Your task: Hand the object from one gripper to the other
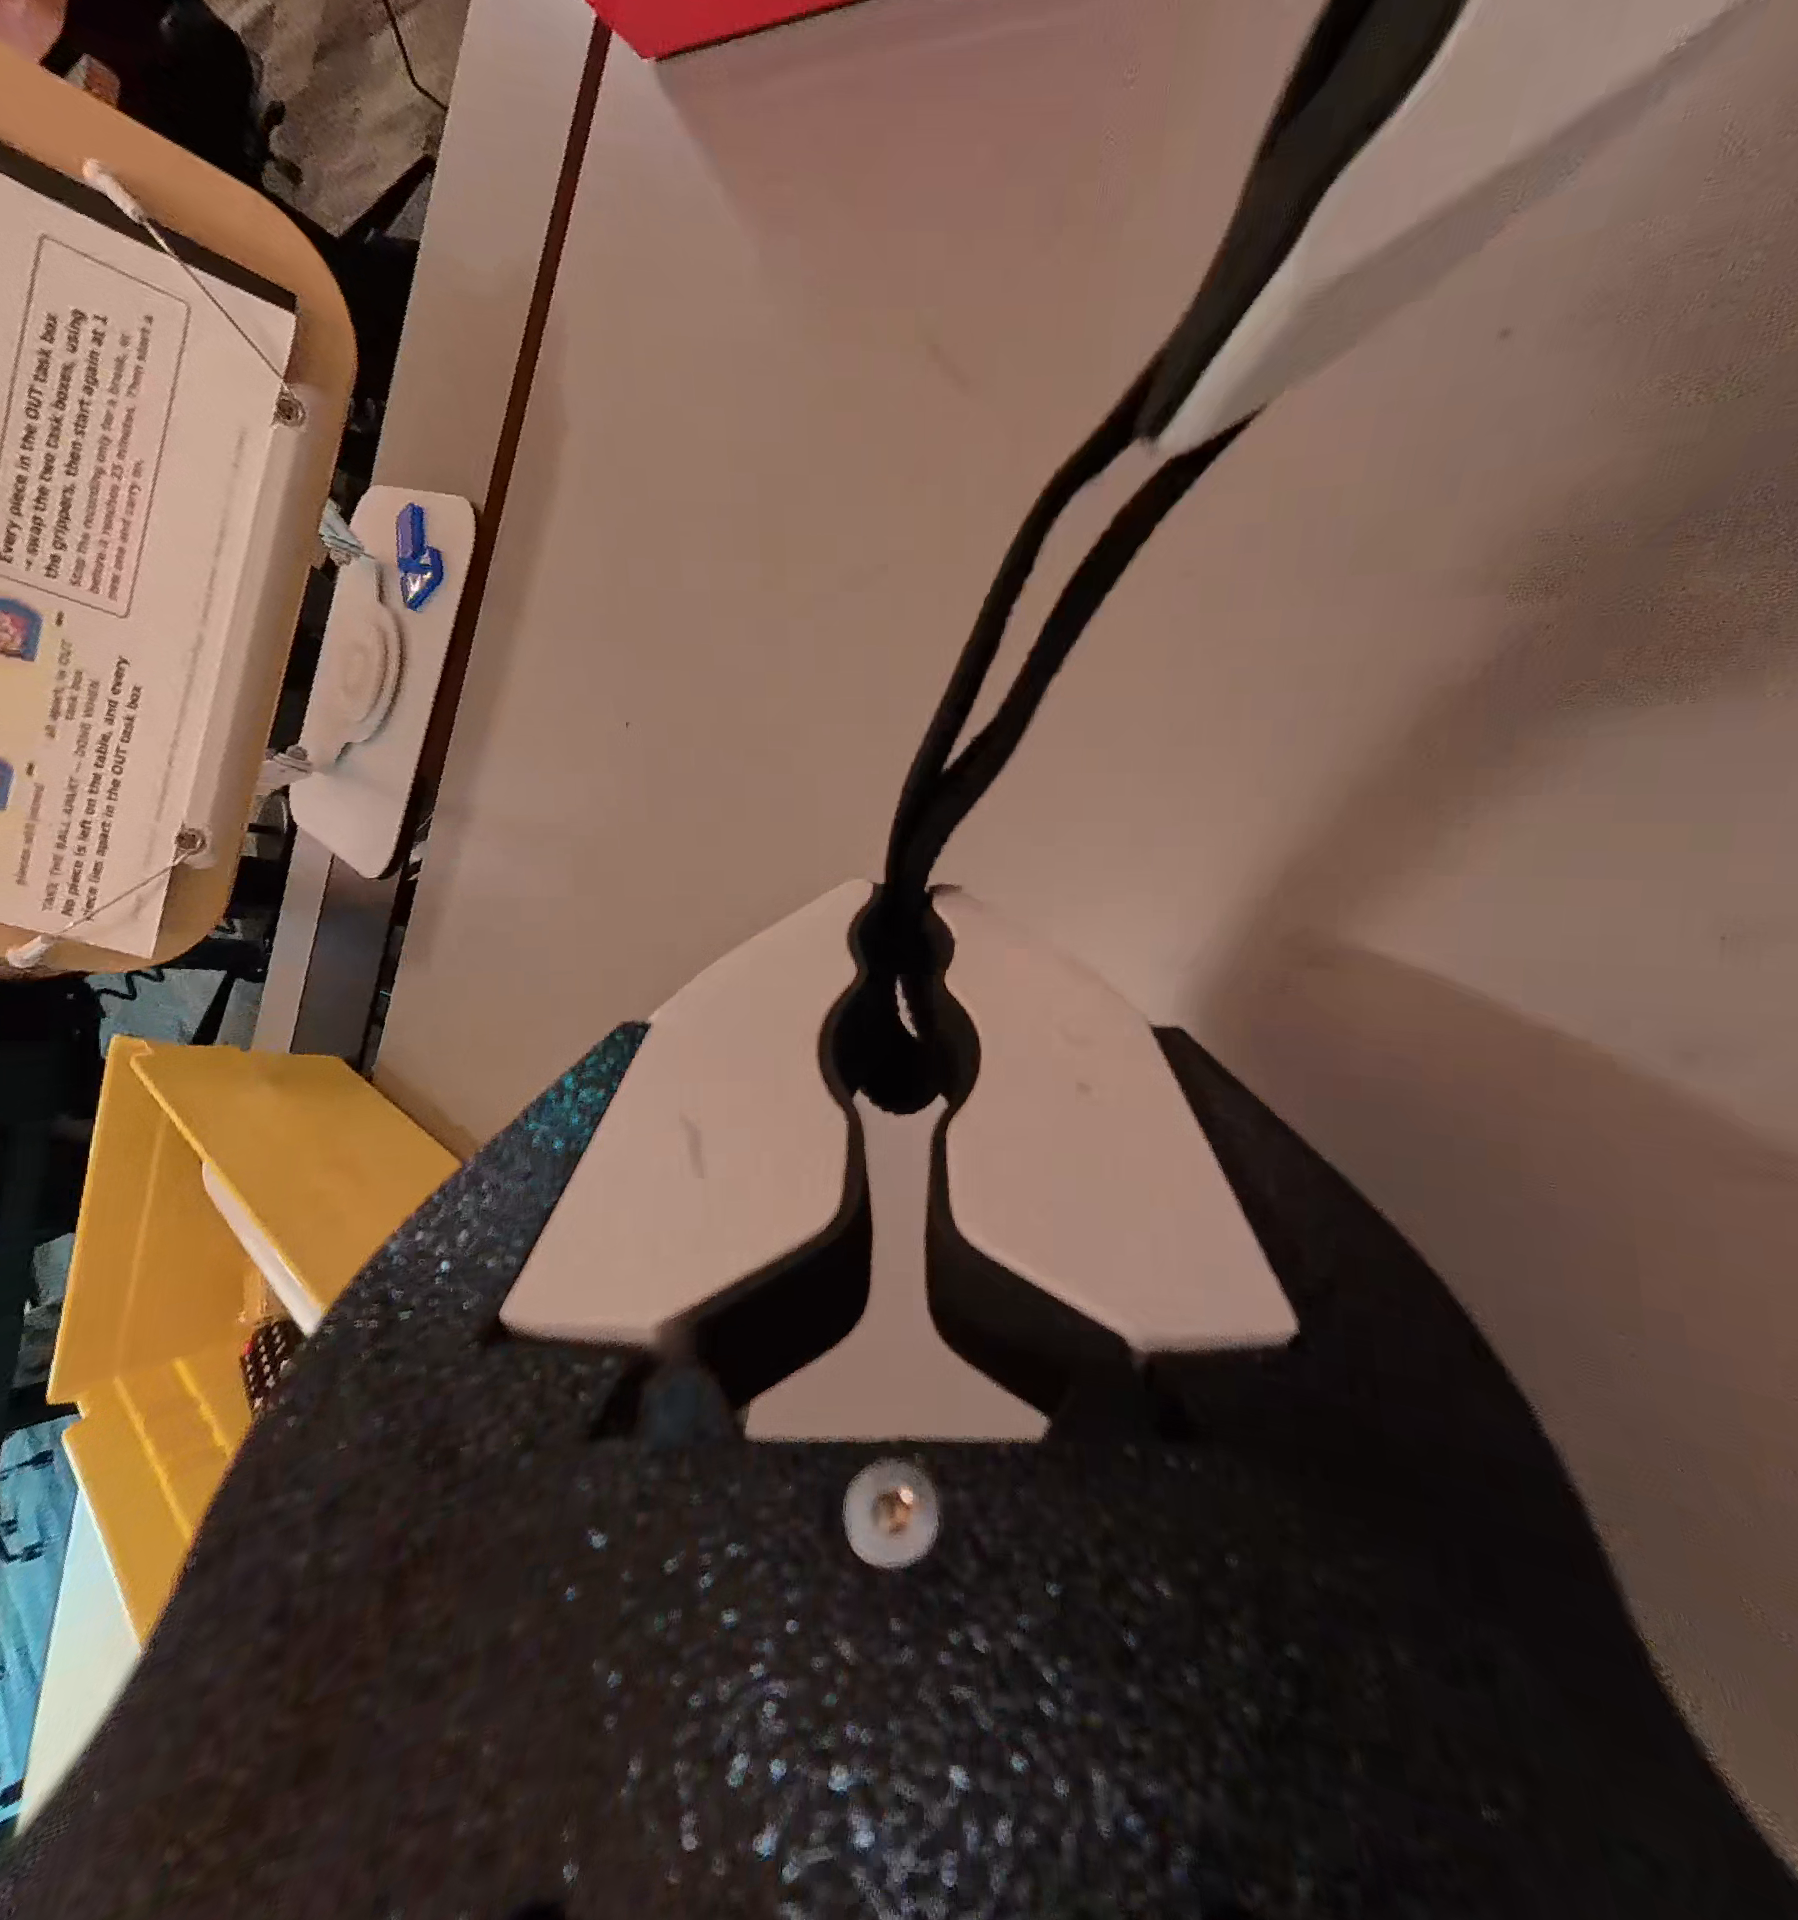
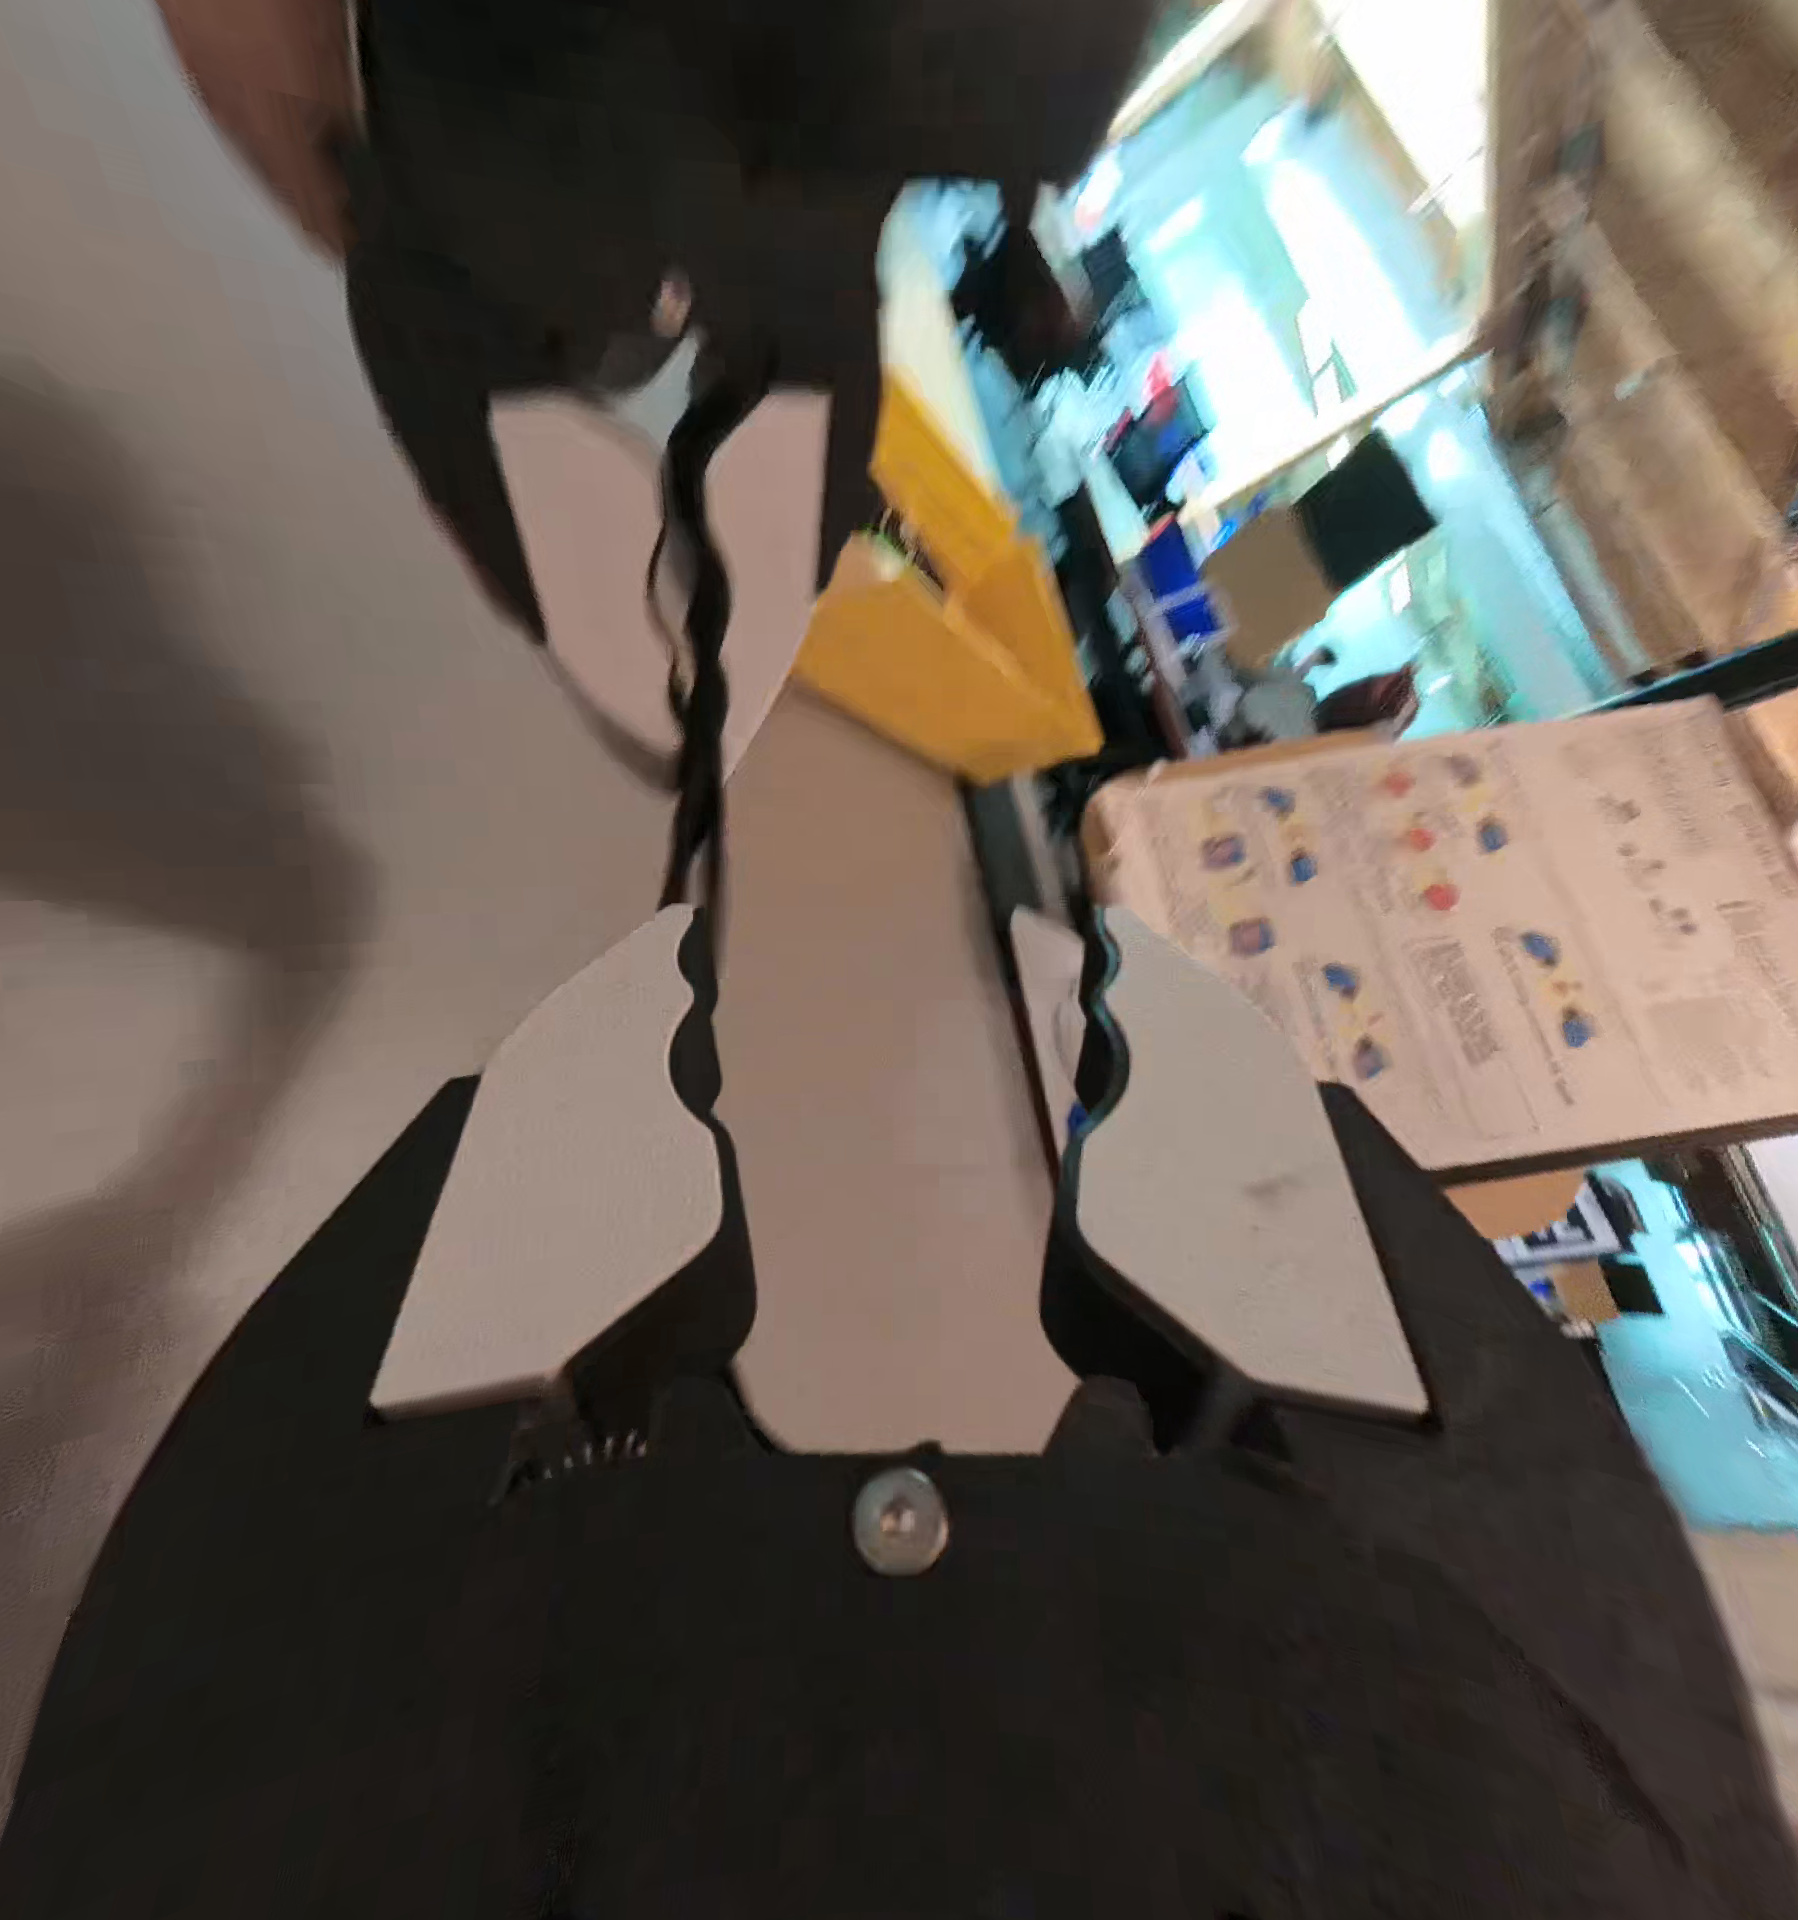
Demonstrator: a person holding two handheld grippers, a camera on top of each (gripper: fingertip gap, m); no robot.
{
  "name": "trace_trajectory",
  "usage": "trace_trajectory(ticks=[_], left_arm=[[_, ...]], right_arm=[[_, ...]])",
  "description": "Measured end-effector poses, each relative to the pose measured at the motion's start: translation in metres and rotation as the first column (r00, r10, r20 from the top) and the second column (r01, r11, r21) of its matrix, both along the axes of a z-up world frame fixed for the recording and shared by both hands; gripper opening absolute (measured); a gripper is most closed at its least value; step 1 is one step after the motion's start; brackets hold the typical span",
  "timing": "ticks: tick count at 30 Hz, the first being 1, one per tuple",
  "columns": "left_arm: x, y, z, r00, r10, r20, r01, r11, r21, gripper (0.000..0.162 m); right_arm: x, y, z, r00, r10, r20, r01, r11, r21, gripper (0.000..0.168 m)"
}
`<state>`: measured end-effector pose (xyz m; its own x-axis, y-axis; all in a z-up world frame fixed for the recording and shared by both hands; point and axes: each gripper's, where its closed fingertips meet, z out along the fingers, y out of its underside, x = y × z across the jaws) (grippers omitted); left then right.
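Note:
A black cord (image 1: 988, 665) is doubled into a loop. My left gripper (image 1: 905, 904) is shut on its knotted end above the white table (image 1: 749, 416). The cord runs up and right to a blurred white and black finger of the right gripper (image 1: 1290, 260). In the right wrist view my right gripper (image 2: 895, 925) is open, with its jaws wide apart. The left gripper (image 2: 692, 743) points back at it from above, pinching the cord (image 2: 703, 665). The cord hangs down to the tip of the right gripper's left finger (image 2: 583, 1091); I cannot tell if they touch.
A yellow box (image 1: 199, 1195) stands open at the table's edge and also shows in the right wrist view (image 2: 936, 665). A printed sheet on a tan board (image 1: 95, 520) stands beside the table. A white plate with a blue piece (image 1: 412, 561) lies near it. A hand (image 2: 251, 104) holds the left gripper. The gap from one gripper's tips to the other's is roughly 10 centimetres.

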<state>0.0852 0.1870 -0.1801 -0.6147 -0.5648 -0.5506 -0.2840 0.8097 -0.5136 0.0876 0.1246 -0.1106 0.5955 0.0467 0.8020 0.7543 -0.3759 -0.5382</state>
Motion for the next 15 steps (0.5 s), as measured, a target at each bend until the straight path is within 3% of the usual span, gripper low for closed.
trace_trajectory(ticks=[1,5,8,12,15], left_arm=[[0.0,-0.001,0.0,1.0,0.0,0.001,0.0,1.0,0.012,0.004],[0.001,0.0,0.0,1.0,0.022,0.008,-0.022,0.999,0.042,0.004],[0.002,-0.001,0.006,0.999,0.042,0.03,-0.043,0.999,0.013,0.004],[0.003,0.01,0.005,0.993,0.117,0.024,-0.119,0.991,0.057,0.004],[0.005,0.014,0.002,0.984,0.179,0.002,-0.179,0.984,0.014,0.004]], right_arm=[[0.006,0.0,-0.013,0.999,-0.033,0.015,0.034,0.997,-0.062,0.062],[0.006,-0.002,-0.042,0.995,-0.034,-0.089,0.016,0.981,-0.195,0.045],[0.014,-0.006,-0.051,0.996,-0.069,-0.056,0.053,0.967,-0.248,0.031],[0.012,-0.007,-0.041,0.996,-0.088,-0.023,0.08,0.969,-0.236,0.037],[-0.013,-0.002,-0.019,0.994,-0.038,-0.102,0.022,0.988,-0.153,0.052]])
